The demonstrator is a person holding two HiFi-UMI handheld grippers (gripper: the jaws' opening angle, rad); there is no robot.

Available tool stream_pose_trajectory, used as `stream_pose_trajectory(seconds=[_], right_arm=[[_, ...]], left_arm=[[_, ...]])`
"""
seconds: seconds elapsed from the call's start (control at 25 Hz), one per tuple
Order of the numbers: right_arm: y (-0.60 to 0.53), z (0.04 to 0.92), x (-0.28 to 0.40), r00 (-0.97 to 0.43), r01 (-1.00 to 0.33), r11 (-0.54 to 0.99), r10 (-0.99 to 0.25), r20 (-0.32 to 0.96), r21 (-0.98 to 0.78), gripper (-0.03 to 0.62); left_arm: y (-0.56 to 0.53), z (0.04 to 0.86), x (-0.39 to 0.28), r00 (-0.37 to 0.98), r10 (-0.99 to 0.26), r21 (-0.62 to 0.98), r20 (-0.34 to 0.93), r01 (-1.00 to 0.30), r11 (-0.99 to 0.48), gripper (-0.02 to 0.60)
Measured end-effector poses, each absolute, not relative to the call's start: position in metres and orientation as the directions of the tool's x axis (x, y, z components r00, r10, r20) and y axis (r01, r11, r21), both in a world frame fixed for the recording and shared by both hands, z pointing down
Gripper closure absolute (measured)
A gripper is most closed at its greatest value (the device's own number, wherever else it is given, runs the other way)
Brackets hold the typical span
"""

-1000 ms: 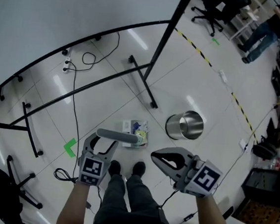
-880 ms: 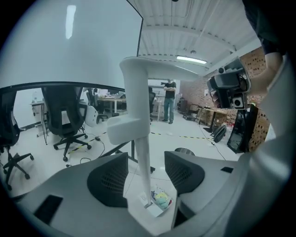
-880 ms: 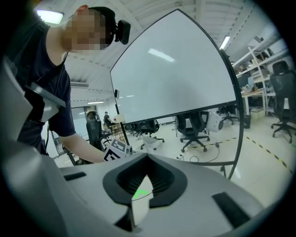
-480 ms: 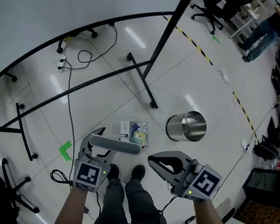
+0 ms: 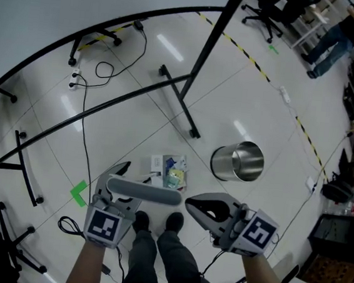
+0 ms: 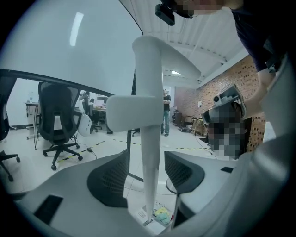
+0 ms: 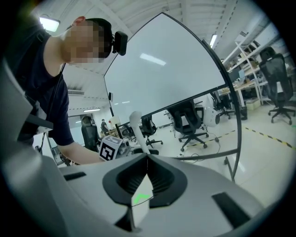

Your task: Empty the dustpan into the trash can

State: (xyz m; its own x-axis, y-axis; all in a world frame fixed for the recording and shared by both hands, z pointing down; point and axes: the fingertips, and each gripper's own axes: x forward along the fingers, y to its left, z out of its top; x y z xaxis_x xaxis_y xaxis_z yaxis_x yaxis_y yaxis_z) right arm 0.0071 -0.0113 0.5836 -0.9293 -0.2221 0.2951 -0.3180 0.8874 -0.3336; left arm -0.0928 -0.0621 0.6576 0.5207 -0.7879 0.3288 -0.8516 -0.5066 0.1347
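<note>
Two grippers: the left gripper (image 6: pixel 146 173) loosely straddles the dustpan handle (image 6: pixel 148 92), unclenched, likely readying a lift toward the can (image 5: pixel 222 164). The right gripper (image 5: pixel 192 204) is clenched, empty.

A lab-like workspace; swivel chairs (image 6: pixel 58 125), whiteboard (image 7: pixel 162 69) on stand, hazard-taped floor (image 5: pixel 243 107).

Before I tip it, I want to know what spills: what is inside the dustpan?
Inside the dustpan lie a white card and crumpled yellow and bluish paper scraps. Anything beneath them is covered.
</note>
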Motion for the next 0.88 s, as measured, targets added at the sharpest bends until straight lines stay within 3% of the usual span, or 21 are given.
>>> stream_pose_trajectory(seconds=[0.2, 0.4, 0.6, 0.88], right_arm=[[-0.016, 0.614, -0.009, -0.931, -0.304, 0.891, -0.202, 0.305, -0.336, 0.574], [-0.010, 0.630, -0.009, -0.931, -0.298, 0.884, -0.187, 0.313, -0.360, 0.574], [-0.007, 0.638, 0.000, -0.929, -0.305, 0.873, -0.185, 0.320, -0.380, 0.576], [-0.010, 0.648, 0.001, -0.926, -0.307, 0.868, -0.178, 0.333, -0.391, 0.576]], left_arm=[[-0.061, 0.667, -0.090, 0.549, -0.775, 0.130, 0.315, -0.833, -0.538, 0.341], [-0.063, 0.661, -0.090, 0.575, -0.773, 0.153, 0.270, -0.818, -0.555, 0.397], [-0.067, 0.642, -0.089, 0.602, -0.773, 0.177, 0.201, -0.798, -0.576, 0.397], [-0.060, 0.634, -0.088, 0.619, -0.760, 0.179, 0.198, -0.785, -0.593, 0.422]])
